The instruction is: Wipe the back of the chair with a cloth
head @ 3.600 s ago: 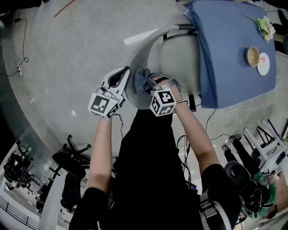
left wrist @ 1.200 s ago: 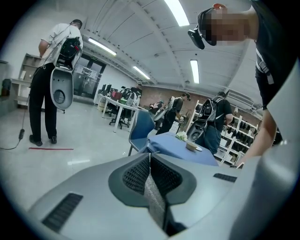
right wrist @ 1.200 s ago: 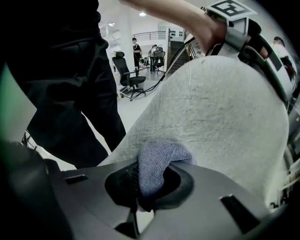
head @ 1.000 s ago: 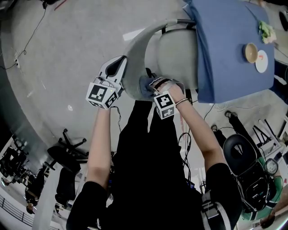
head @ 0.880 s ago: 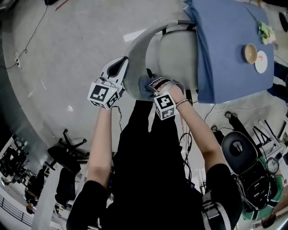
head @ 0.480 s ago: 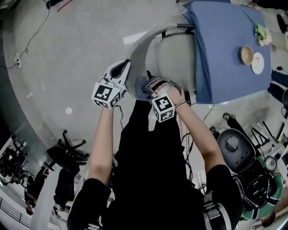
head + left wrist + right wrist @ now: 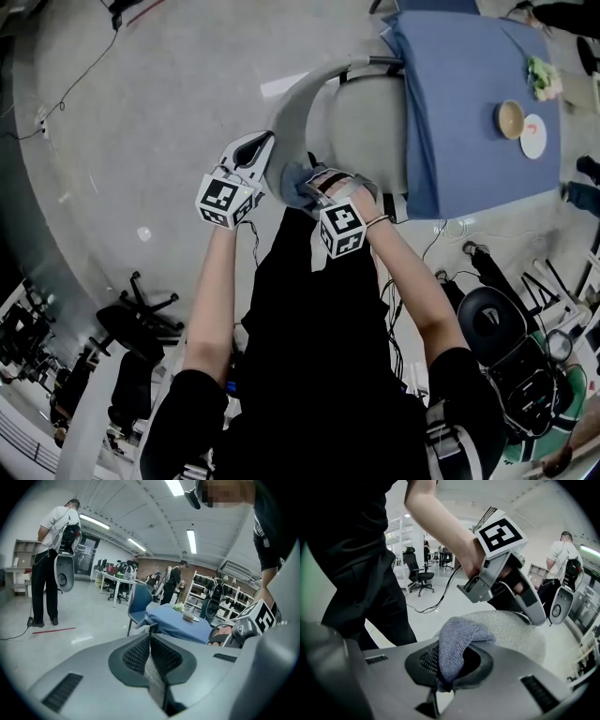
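Observation:
The grey fabric chair back curves from the seat toward me. My right gripper is shut on a blue-grey cloth and holds it against the near end of the chair back. In the right gripper view the cloth bulges out of the shut right gripper just in front of the chair back. My left gripper lies along the outer side of the back, pads pressed together. It also shows as the left gripper resting on the chair's top.
A table with a blue cloth stands right of the chair, carrying a bowl, a plate and flowers. Black office chairs and cables lie to my right. A person stands far off, and a blue chair faces the table.
My left gripper has edged up and right along the chair back. The right gripper stays at the back's near end with the cloth, which shows less than 3.6 s ago.

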Action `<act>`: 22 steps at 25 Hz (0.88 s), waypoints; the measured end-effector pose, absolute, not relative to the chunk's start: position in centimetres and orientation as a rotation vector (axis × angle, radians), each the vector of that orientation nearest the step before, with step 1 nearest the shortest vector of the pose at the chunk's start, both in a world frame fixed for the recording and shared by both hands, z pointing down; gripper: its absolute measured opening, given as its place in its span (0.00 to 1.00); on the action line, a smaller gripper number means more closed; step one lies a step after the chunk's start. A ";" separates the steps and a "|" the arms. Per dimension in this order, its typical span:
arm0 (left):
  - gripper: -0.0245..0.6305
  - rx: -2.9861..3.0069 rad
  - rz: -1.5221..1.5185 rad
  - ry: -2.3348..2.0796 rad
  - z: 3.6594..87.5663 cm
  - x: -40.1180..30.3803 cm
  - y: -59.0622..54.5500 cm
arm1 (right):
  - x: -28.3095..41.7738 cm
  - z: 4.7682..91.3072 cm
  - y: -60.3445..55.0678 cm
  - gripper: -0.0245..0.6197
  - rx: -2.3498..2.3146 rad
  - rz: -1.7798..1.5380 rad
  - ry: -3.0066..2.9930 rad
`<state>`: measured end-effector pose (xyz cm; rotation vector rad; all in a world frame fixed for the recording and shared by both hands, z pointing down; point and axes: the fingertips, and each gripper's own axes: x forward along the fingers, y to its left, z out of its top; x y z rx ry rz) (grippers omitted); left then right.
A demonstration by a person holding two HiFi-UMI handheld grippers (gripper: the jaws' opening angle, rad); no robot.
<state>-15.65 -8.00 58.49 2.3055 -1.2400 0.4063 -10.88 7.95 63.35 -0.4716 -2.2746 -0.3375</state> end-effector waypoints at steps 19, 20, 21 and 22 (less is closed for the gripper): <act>0.08 2.389 0.361 -1.282 43.9 -14.9 1.0 | -10.4 47.5 11.6 0.11 -0.168 -0.259 -2.398; 0.08 2.405 0.361 -1.277 43.0 -14.6 1.7 | -10.1 46.6 12.2 0.11 -0.144 -0.256 -2.403; 0.08 2.422 0.363 -1.270 42.3 -14.1 2.3 | -9.6 46.0 12.6 0.11 -0.117 -0.249 -2.409; 0.08 2.438 0.364 -1.265 41.7 -13.6 2.7 | -9.0 45.4 13.0 0.11 -0.090 -0.241 -2.416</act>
